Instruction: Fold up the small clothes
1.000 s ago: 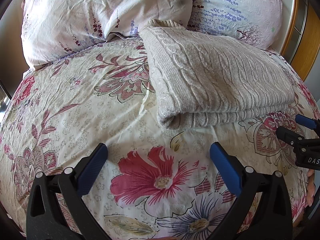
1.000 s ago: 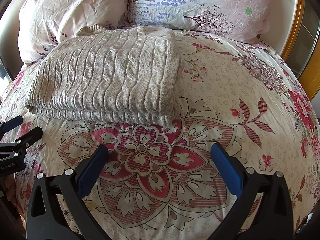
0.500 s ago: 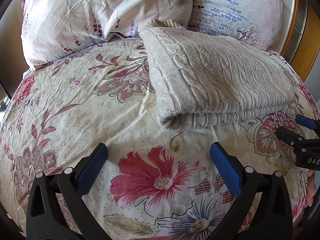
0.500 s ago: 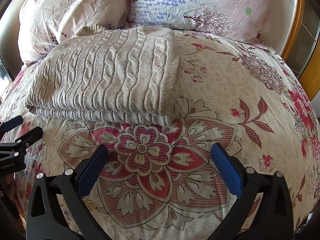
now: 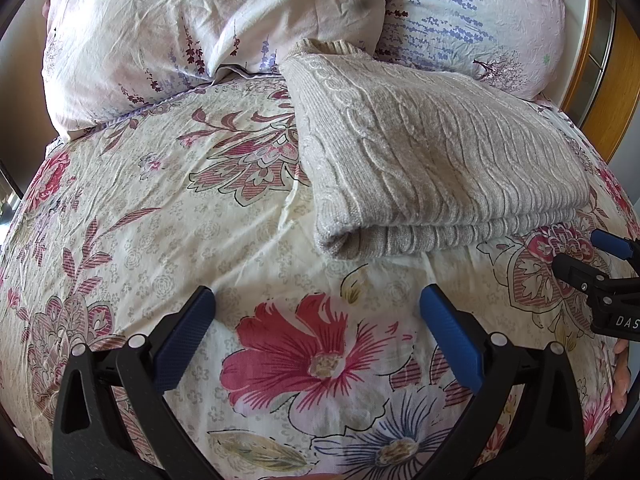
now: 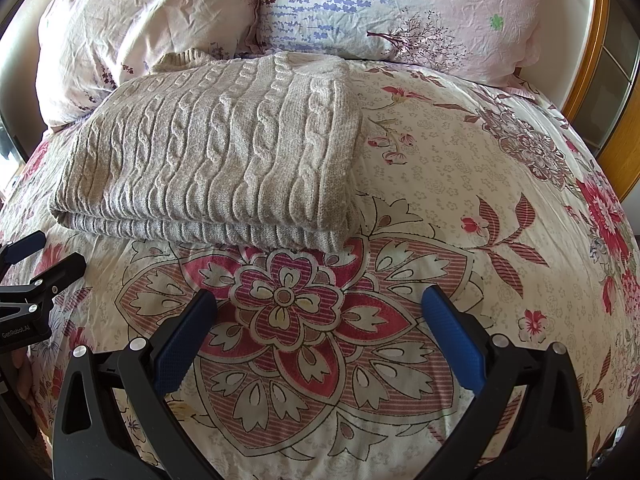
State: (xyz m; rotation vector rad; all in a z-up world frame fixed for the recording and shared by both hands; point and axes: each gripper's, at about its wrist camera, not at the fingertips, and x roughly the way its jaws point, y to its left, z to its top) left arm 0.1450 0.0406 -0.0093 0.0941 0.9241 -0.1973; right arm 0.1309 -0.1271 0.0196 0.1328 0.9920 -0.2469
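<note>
Left wrist: left gripper (image 5: pixel 316 312) spread wide, empty, over the bedspread (image 5: pixel 160 208). Folded knit sweater (image 5: pixel 432 164) sits at 1 o'clock, below the pillows (image 5: pixel 216 24).

Right wrist: right gripper (image 6: pixel 318 314) also spread, empty; sweater at 11 o'clock, apart from the fingers.

Looks folded already. Next move, I'd judge: another fold, or fetch the next garment.

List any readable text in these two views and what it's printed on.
"DAS", cut off by the frame edge: white letters on the black body of the right gripper, seen in the left wrist view.
"GenRobot.AI": small white print on the black body of the left gripper, seen in the right wrist view.
Nothing readable on the sweater, pillows or bedcover.
</note>
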